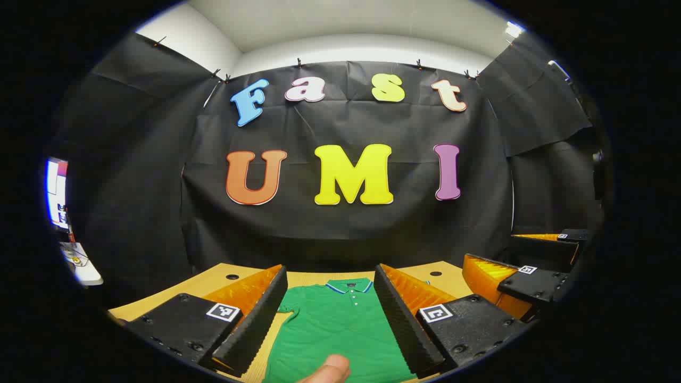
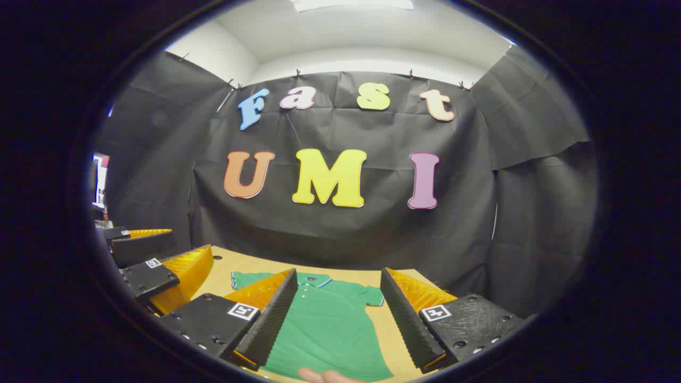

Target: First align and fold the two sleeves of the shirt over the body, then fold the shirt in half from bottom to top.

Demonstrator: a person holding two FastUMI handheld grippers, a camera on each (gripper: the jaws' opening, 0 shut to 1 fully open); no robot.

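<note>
Shirt (image 1: 340, 330) flat on table (image 1: 213, 279), sleeves unfolded; left gripper (image 1: 327, 314) and right gripper (image 2: 338, 319) both released. Next: grasp 1 sleeve.

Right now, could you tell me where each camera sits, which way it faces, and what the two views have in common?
Left gripper view: rides on the left gripper, held above the near edge of the wooden table, facing the booth's back wall over the green polo shirt; its open jaws and a fingertip show.
Right gripper view: rides on the right gripper, facing the same way; its open jaws frame the shirt, with the left gripper at its left.
Shared: the flat, unfolded shirt, the table, the back wall.
</note>
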